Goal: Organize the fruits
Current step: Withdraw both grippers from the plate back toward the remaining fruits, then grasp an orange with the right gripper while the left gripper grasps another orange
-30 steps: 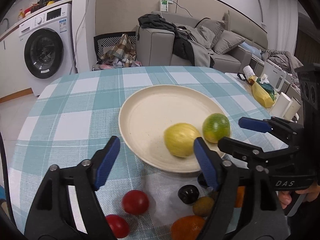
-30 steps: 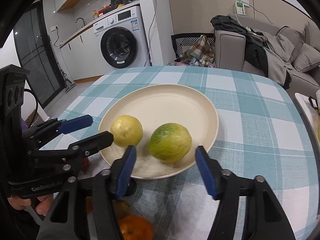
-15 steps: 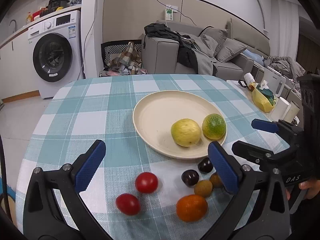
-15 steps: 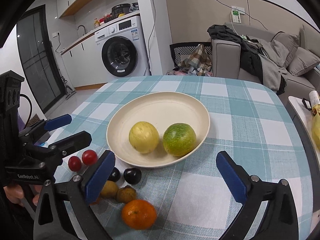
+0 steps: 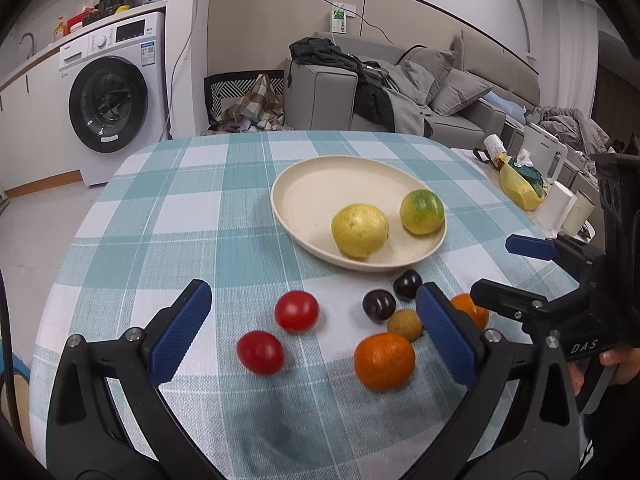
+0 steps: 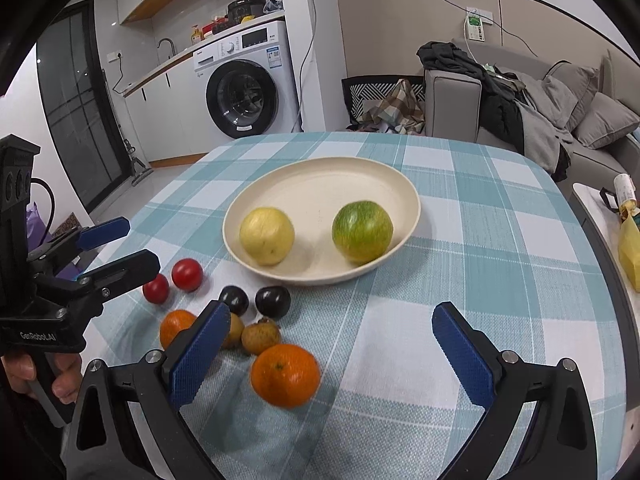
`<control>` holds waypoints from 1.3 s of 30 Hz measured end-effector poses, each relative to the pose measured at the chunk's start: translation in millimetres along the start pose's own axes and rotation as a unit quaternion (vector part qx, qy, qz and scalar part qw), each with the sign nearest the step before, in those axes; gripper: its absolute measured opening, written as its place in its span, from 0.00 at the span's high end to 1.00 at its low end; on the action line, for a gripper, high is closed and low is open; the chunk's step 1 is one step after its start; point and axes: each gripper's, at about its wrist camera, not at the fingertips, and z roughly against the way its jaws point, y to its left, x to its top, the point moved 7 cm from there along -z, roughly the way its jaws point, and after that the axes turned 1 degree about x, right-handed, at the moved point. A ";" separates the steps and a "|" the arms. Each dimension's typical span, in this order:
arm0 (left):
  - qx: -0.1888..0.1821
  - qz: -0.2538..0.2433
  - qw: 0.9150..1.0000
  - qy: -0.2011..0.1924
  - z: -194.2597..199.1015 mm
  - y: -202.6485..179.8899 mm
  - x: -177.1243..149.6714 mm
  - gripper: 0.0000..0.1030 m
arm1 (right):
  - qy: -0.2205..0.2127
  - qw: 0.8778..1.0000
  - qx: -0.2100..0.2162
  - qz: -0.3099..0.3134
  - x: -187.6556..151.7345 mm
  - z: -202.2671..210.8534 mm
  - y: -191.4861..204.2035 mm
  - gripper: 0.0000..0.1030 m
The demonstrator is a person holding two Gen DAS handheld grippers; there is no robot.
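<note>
A cream plate [image 5: 320, 184] [image 6: 320, 184] holds a yellow fruit [image 5: 359, 231] [image 6: 267, 235] and a green fruit [image 5: 422, 212] [image 6: 362, 231]. On the cloth in front of it lie two red tomatoes [image 5: 297, 311] [image 6: 187, 275], two dark plums [image 5: 379, 305] [image 6: 273, 301], small brown fruits [image 5: 405, 325] [image 6: 261, 335] and two oranges [image 5: 384, 361] [image 6: 285, 375]. My left gripper [image 5: 312, 338] [image 6: 120, 244] is open and empty above the tomatoes. My right gripper [image 6: 330, 352] [image 5: 508, 268] is open and empty above the near orange.
The table has a teal checked cloth [image 5: 180, 216]. A side table at right holds a yellow bag [image 5: 518, 182] and white cups [image 5: 556, 204]. A washing machine [image 5: 116, 92] and a grey sofa [image 5: 400, 92] stand behind the table.
Both grippers have pulled back from the plate toward the table's near edge and opened wider. The loose fruits now lie in full view; the plate's fruits have not moved.
</note>
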 end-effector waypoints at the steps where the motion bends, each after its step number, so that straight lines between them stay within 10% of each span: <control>1: 0.000 -0.002 1.000 0.002 1.2 -0.3 -2.8 0.01 | 0.002 1.000 -0.001 0.001 -2.4 0.4 0.2 0.00; 39: -0.040 -0.057 0.995 0.078 -20.2 -36.7 -41.4 0.06 | 0.078 0.996 0.004 0.041 -41.1 -15.1 12.7 0.01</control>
